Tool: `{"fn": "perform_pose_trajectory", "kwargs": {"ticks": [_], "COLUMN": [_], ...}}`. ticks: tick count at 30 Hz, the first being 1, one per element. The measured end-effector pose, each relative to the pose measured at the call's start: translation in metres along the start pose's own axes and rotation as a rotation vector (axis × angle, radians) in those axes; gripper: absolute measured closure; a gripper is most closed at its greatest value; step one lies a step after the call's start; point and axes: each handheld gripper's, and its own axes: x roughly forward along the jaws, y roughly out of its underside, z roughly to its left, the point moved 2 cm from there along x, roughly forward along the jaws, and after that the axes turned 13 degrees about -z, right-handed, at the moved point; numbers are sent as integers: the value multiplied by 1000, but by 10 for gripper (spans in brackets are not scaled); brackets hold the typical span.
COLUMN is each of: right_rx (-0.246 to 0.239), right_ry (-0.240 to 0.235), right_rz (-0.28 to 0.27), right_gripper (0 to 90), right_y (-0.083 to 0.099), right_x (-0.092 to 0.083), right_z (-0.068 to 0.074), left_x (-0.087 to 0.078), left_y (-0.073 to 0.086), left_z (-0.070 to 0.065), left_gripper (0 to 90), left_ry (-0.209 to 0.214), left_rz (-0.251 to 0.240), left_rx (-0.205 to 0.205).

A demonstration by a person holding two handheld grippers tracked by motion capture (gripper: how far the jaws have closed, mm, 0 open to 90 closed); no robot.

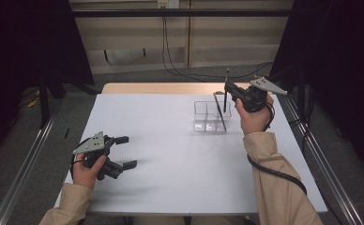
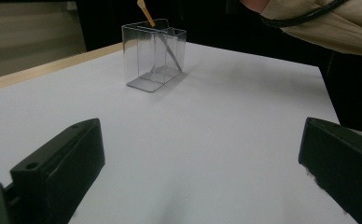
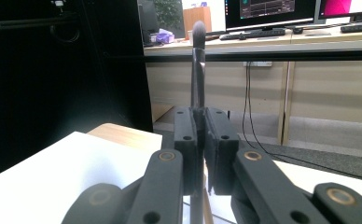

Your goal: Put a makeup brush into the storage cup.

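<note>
My right gripper (image 1: 228,90) hovers over the back right of the white table (image 1: 170,140), shut on a slim dark brush (image 1: 225,96) that stands upright. In the right gripper view the jaws (image 3: 201,126) pinch the brush handle (image 3: 198,70), bristles up. The brush's lower end hangs over a clear compartment box (image 1: 211,116). Another brush (image 1: 220,112) with an orange tip (image 2: 145,11) leans inside that box (image 2: 153,56). My left gripper (image 1: 127,152) rests open near the front left of the table, its jaws (image 2: 200,140) wide apart with nothing between them.
A wooden strip (image 1: 166,88) runs along the table's far edge. Metal rails (image 1: 25,164) flank the table on both sides. Cables (image 1: 185,70) trail on the floor behind. A cable (image 1: 274,173) runs along the right sleeve.
</note>
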Motion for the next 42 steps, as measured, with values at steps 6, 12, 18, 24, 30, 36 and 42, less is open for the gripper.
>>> {"fn": "perform_pose_trajectory", "kwargs": {"ticks": [6, 12, 18, 24, 30, 36, 42], "right_rx": [-2, -5, -2, -10, -11, -11, -13], "right_ry": [-1, -11, -7, -4, 4, 6, 2], "right_rz": [1, 15, 17, 20, 24, 31, 27], "right_gripper": [845, 845, 846, 845, 845, 845, 845], "right_y": [3, 7, 10, 12, 16, 21, 22], "right_x": [1, 2, 4, 7, 9, 11, 11], "right_z": [0, 0, -3, -4, -5, -7, -7], "left_x": [0, 0, 0, 1, 1, 0, 0], "left_y": [0, 0, 0, 0, 1, 1, 1], "left_z": [0, 0, 0, -1, -1, 0, 0], "left_gripper": [3, 3, 3, 3, 3, 3, 3], "left_ry": [-1, 2, 0, 3, 4, 2, 3], "left_rz": [-2, -2, -3, 0, 1, 2, 3], "left_rx": [1, -2, -1, 0, 0, -2, -1]}}
